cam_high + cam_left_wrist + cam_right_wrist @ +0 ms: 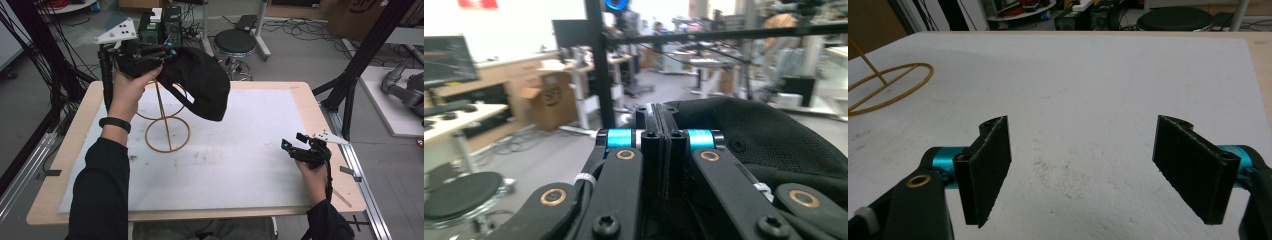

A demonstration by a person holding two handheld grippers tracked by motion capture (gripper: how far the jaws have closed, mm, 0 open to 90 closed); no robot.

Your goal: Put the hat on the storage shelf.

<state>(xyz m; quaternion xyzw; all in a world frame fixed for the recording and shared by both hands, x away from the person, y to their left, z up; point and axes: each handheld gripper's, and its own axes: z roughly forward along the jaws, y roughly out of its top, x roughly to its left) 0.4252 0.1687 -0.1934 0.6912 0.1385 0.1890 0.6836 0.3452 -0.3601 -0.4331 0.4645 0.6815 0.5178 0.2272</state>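
Observation:
My left gripper (pixel 170 51) is raised above the far left of the table and is shut on the edge of a black cap (pixel 200 85), which hangs to its right. In the left gripper view the jaws press together (pixel 663 117) with the cap's (pixel 774 145) fabric bulging at the right. Under the cap stands a gold wire stand (pixel 167 134) with a round base ring and an upright rod; the cap hangs over its top without resting on it. My right gripper (pixel 292 141) hovers low at the right of the table, open (pixel 1083 160) and holding nothing. The stand's base ring (pixel 890 82) lies far to its left.
A white mat (pixel 240 160) covers the wooden table. A black stool (pixel 235 42) stands behind the far edge. Black frame posts (pixel 355 75) rise at the right, with a grey robot arm (pixel 405 90) beyond. Cables hang at the far left.

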